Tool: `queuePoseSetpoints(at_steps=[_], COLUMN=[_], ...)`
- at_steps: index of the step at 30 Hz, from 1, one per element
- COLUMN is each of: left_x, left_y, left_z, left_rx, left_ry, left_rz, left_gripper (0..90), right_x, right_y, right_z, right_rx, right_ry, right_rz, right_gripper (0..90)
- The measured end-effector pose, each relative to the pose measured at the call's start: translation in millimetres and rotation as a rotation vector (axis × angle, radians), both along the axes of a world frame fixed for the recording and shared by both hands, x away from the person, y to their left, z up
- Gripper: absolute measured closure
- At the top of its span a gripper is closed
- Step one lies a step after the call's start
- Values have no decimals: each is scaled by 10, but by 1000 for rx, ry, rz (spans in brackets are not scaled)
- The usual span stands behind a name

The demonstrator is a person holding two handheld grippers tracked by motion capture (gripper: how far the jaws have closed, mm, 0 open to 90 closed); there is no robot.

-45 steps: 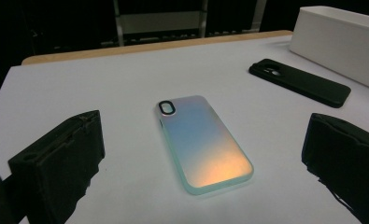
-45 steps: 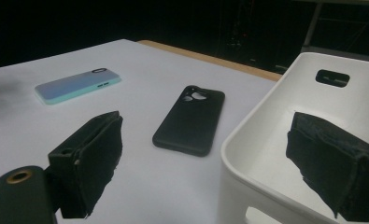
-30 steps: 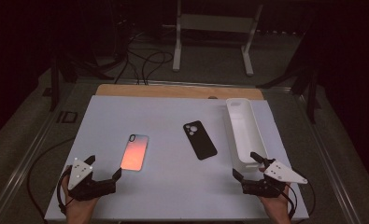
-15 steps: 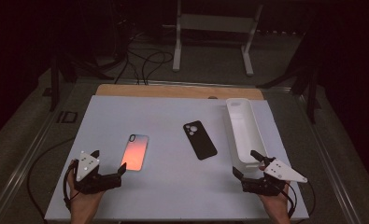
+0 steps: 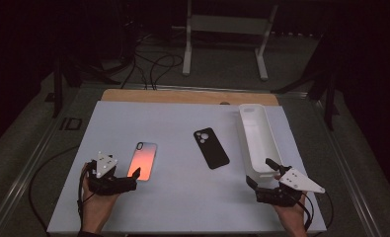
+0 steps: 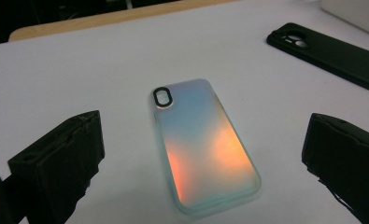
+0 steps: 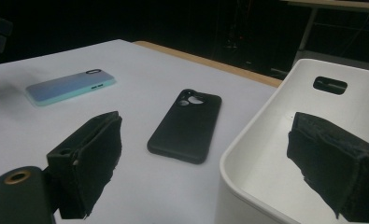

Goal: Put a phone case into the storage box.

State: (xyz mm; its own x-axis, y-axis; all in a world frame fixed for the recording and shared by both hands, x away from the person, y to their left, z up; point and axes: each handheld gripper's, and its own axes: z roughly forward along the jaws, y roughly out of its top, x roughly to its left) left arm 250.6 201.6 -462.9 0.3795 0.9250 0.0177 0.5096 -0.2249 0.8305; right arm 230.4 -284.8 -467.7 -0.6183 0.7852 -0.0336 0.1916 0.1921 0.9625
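The left gripper (image 5: 131, 178) lies low at the near left of the table (image 5: 173, 123), held by a hand, jaws spread wide and holding nothing. Just ahead of its tips lies the iridescent phone case (image 6: 203, 142), flat, back up, its long axis running away from the person with the camera cutout at the far end. The right gripper (image 5: 261, 173) rests at the near right, jaws likewise parted, at the near end of the white tray (image 5: 255, 129). Farther off, between case and tray, lies a black phone case (image 5: 211, 147).
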Motion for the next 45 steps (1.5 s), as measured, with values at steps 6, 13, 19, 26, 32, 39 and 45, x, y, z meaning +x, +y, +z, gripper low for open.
queuePoseSetpoints(at_steps=[6,13,19,26,32,39,45], left_x=[98,202,271,379,438,510,562], left_y=[-45,-82,-103,-144,-164,-186,-217], left_z=[-14,-29,-46,-71,-116,-169,-230], left_rx=[23,45,61,85,95,105,118], left_ry=[30,69,88,136,161,207,251], left_rz=[3,10,6,-1,-1,1,-5], left_gripper=[0,0,0,0,0,0,0], right_x=[9,11,15,13,13,10,9], right_y=[-3,-7,-12,-13,-16,-11,-14], right_z=[-6,-6,-8,-9,-11,-15,-18], right_rx=[1,1,2,2,0,4,3], right_ry=[3,3,5,6,5,6,7], right_rz=[0,-1,-2,-3,-4,-3,-4], right_gripper=[100,100,100,100,100,100,100])
